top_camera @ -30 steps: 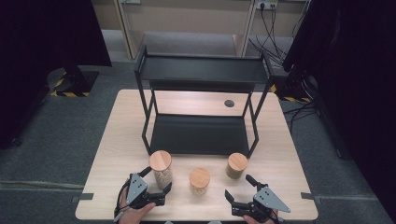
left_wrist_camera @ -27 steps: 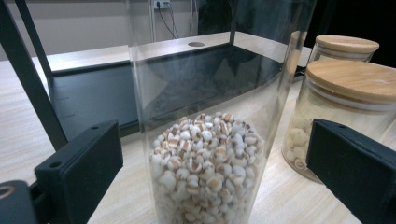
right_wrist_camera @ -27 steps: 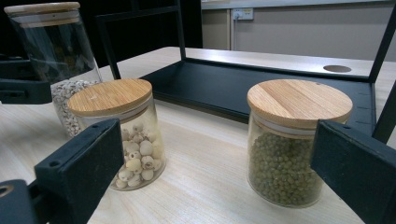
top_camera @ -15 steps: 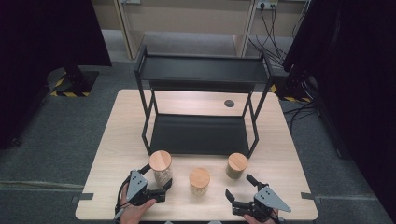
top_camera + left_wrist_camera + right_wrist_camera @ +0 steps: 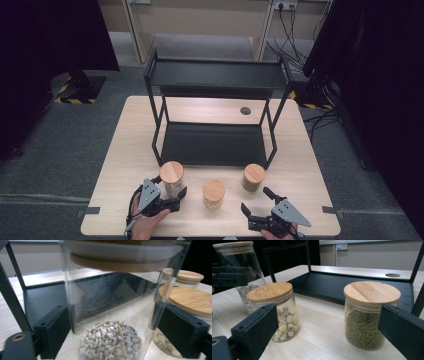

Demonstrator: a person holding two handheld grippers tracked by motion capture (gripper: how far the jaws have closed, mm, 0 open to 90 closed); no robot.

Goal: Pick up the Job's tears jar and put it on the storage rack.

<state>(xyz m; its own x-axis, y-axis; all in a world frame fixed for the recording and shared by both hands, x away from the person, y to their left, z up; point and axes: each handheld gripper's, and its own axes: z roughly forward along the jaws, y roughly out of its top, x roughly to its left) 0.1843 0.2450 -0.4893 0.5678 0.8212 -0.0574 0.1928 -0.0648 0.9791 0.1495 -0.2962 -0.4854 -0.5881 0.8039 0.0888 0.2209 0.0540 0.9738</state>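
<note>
Standing before the black shelf in the high view, the tall jar sits between the left gripper jaws, just closing, pads at its glass in the left gripper view, while the right gripper gapes empty.

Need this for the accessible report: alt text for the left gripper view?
A tall glass jar of pale grains stands between the left gripper's black fingers, which touch its sides. Behind it are a black shelf rack and two wood-lidded jars.
</note>
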